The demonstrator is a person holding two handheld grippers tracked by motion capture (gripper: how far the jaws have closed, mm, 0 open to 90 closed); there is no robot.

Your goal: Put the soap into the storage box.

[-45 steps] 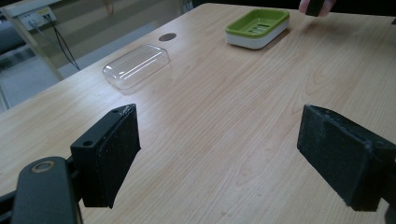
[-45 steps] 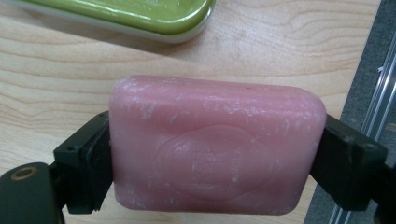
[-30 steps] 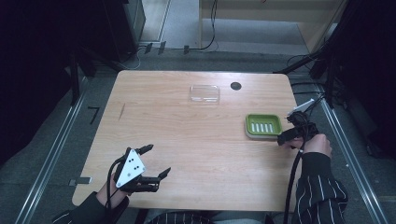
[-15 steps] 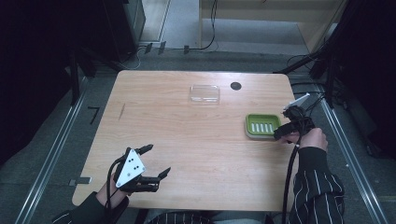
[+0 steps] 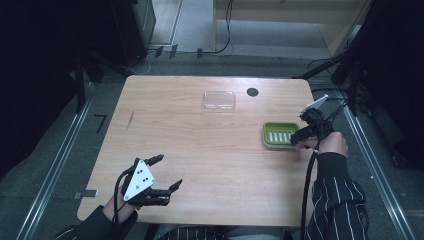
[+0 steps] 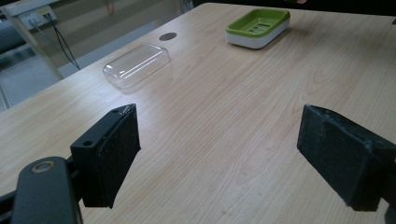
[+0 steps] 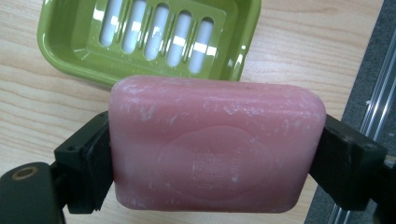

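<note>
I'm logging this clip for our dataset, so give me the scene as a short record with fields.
held item: pink soap bar, clamped between the right gripper jaws
target nearby: green soap dish, empty, slotted insert
right gripper position: at the dish's right edge
left gripper: open, empty, near the front-left of the table
other item: clear lid, at the table's far side

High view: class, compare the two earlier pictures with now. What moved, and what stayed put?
The right gripper, shut on the pink soap, moved away from the person, along the green soap dish. The left gripper, open, stayed; so did the dish and the clear lid.
</note>
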